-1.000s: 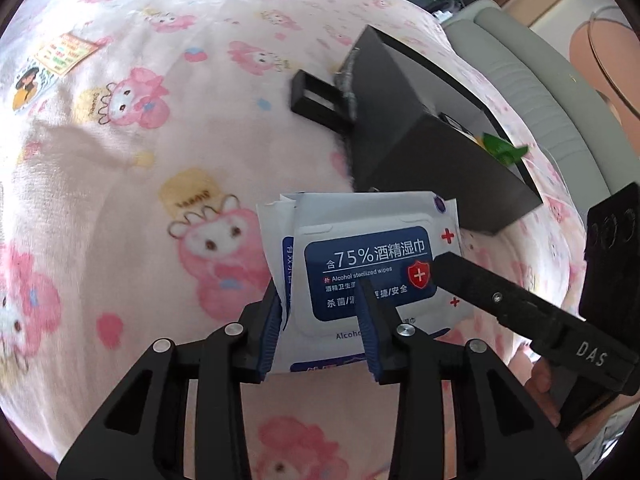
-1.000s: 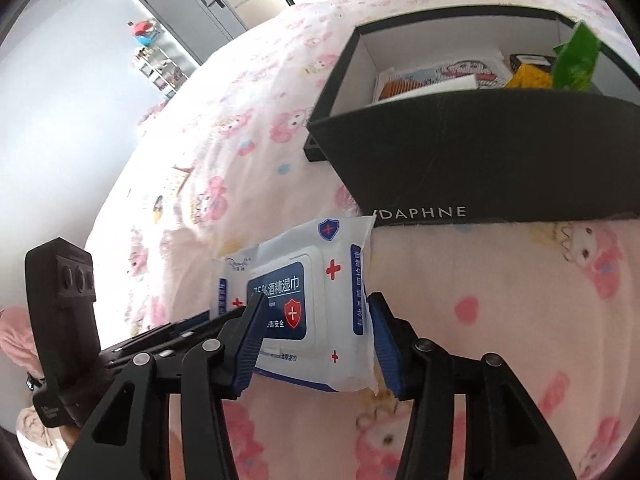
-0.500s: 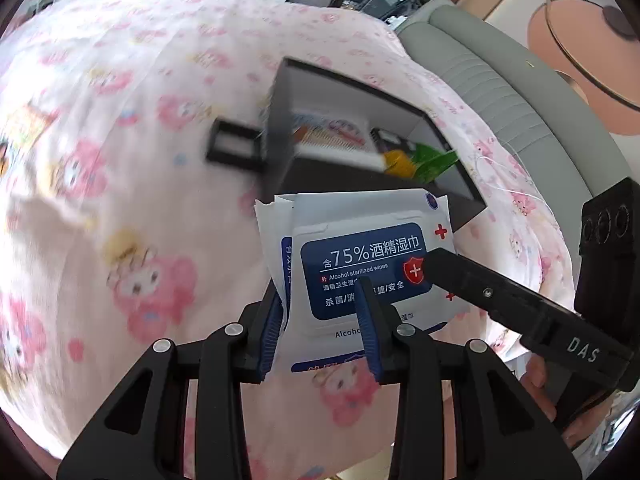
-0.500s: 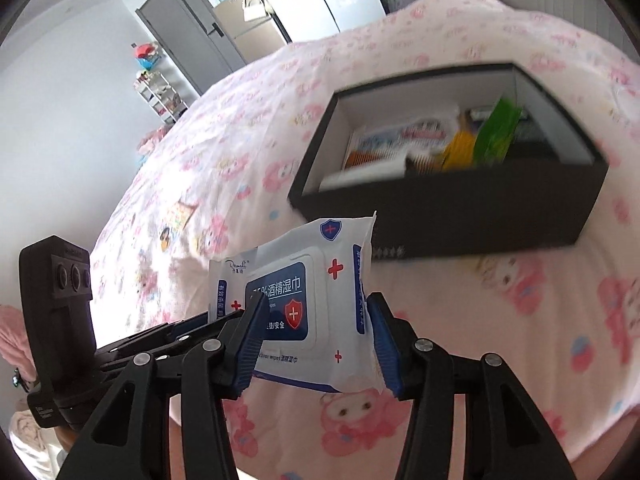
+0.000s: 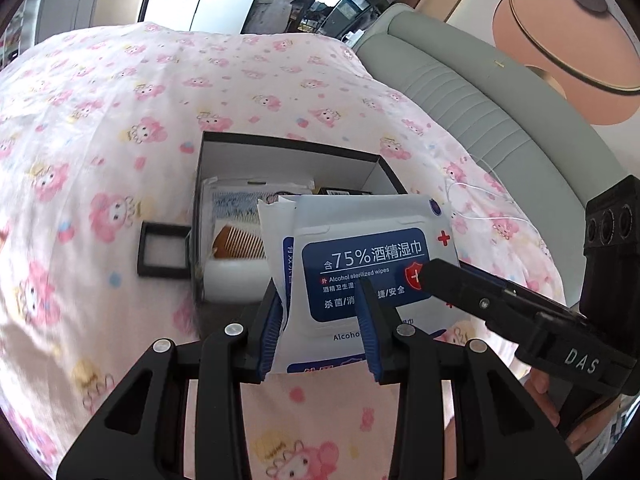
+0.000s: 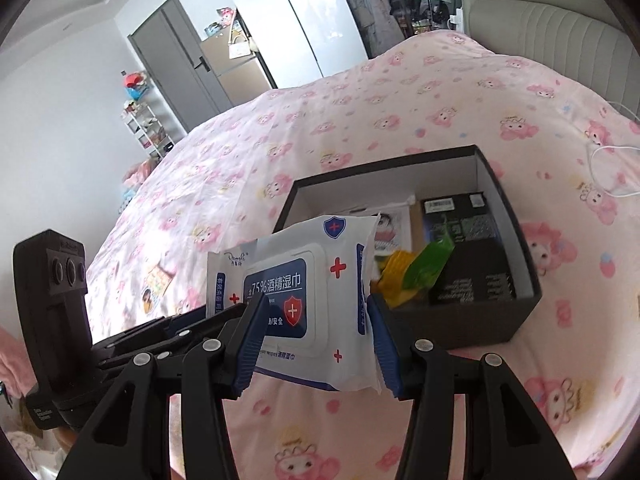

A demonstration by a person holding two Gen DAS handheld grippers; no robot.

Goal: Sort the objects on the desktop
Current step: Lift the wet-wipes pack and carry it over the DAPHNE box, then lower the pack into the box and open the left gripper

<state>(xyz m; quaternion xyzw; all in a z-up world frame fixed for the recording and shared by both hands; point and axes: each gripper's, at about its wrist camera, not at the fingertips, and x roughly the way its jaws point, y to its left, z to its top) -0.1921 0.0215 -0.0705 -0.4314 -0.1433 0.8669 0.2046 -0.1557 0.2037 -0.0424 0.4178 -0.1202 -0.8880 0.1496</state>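
Observation:
A white and blue pack of alcohol wipes [image 5: 360, 264] [image 6: 304, 292] hangs in the air above the pink bedspread, held from both sides. My left gripper [image 5: 320, 332] is shut on its near-left corner. My right gripper [image 6: 316, 336] is shut across its width, blue pads pressing both side edges. Just behind the pack stands an open black box [image 5: 288, 148] [image 6: 460, 324] with a comb [image 5: 236, 244], a black package [image 6: 464, 240] and yellow and green wrappers [image 6: 416, 268] inside. The pack hides part of the box's inside.
A small black square frame [image 5: 164, 256] lies on the bedspread left of the box. A white cable [image 6: 608, 152] trails at the right. A grey padded headboard [image 5: 480, 112] runs along the far side. A small card [image 6: 154, 284] lies at the left.
Both grippers have risen with the wipes pack still held. The box, seen side-on before, is now viewed from above with its contents showing, and sits closer under the pack.

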